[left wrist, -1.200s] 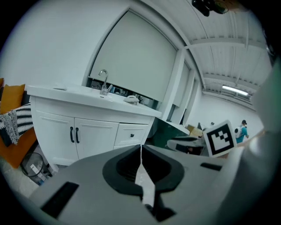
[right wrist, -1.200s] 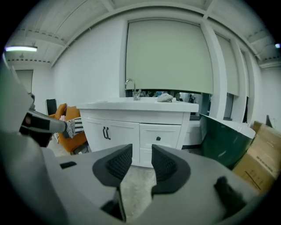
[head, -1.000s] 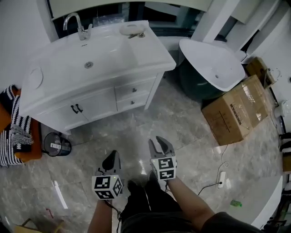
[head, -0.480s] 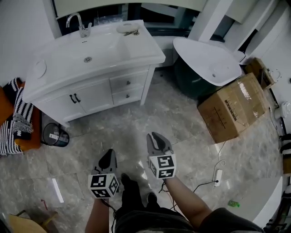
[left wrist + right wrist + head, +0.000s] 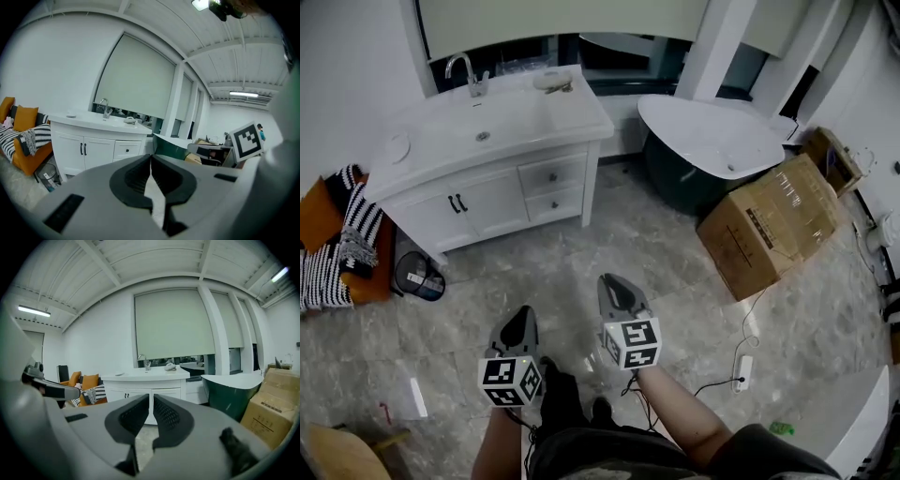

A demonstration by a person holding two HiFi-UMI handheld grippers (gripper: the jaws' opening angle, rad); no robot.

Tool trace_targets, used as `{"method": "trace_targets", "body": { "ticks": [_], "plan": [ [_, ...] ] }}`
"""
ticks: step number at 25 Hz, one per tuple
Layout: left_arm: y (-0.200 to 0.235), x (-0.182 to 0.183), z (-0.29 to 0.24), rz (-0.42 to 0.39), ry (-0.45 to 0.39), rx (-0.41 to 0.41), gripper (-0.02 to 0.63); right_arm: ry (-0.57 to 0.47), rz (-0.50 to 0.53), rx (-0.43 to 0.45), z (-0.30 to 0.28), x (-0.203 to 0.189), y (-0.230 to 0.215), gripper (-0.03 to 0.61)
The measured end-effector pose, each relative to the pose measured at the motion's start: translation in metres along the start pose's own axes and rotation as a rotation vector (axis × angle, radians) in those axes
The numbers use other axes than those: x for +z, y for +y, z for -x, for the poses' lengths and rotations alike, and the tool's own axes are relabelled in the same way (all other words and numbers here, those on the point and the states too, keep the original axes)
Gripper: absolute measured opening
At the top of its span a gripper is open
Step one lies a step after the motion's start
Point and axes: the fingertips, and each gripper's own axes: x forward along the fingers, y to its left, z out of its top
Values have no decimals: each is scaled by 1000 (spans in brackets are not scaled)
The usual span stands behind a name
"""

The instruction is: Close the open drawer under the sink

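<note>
Drawers under the sink sit flush in the white vanity, each with one dark knob, well away from both grippers. Left gripper jaws are closed and empty. Right gripper jaws have just been closing, now a sliver apart and empty.

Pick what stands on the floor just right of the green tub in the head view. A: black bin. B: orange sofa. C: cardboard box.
C: the cardboard box stands beside the tub on its right; the black bin is far off at the left.
</note>
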Motion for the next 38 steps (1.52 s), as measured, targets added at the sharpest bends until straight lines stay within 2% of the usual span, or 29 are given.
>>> {"method": "trace_targets", "body": {
  "ticks": [7, 12, 14, 19, 28, 38],
  "plan": [
    [-52, 18, 44, -40, -74, -9, 19, -72, 12, 36, 56, 32, -7, 38],
    [-75, 30, 74, -56, -124, -6, 19, -111, -97, 67, 95, 40, 0, 37],
    [-83, 33, 87, -63, -139, -5, 18, -104, -106, 68, 109, 35, 5, 37],
    [-93, 30, 111, -68, -159, 6, 20, -72, -52, 94, 131, 23, 22, 32],
    [-95, 41, 128, -83, -191, 29, 19, -119, 24, 147, 144, 41, 42, 28],
    [-107, 29, 119, -89, -164, 10, 20, -119, 67, 181, 143, 38, 45, 28]
  ]
}}
